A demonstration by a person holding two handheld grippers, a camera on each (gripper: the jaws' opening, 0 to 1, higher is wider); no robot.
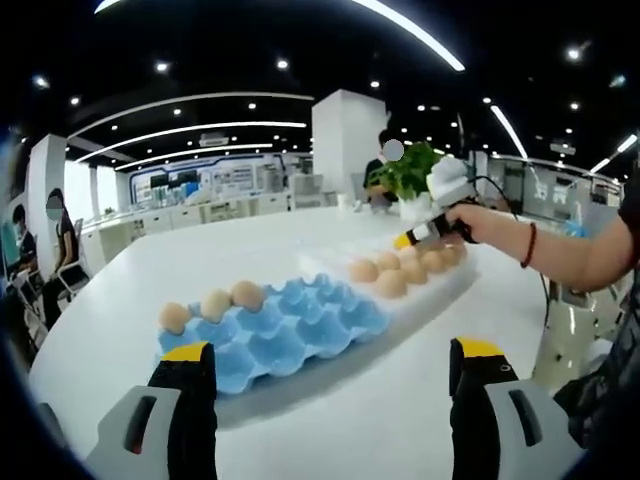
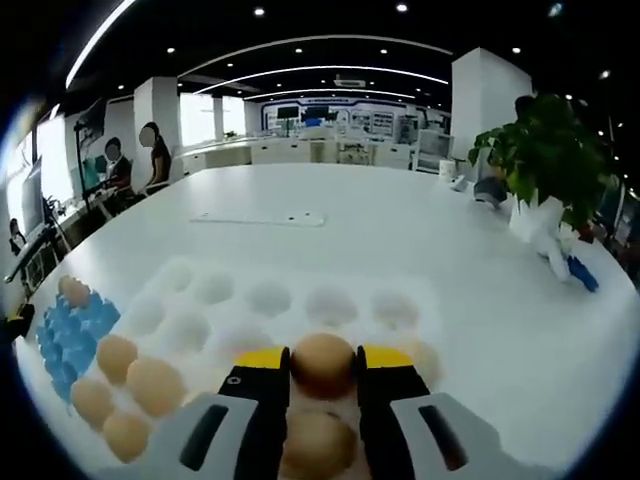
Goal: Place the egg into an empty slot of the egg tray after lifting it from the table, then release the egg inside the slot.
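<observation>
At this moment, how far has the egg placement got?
Done: three eggs sit along the blue egg tray's far edge. In hand: the right tongs are closed on an egg over the white tray, which holds several more; whether it is lifted yet is unclear. Left: carrying it to an empty slot and releasing. The left tongs hang open.

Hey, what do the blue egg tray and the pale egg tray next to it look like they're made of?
The blue dimpled egg tray looks like moulded plastic or dyed pulp: uniform colour with a faint sheen, so I can't tell which. The pale translucent egg tray looks like thin clear plastic: the white table shows through its cups, and its rim glints.
</observation>
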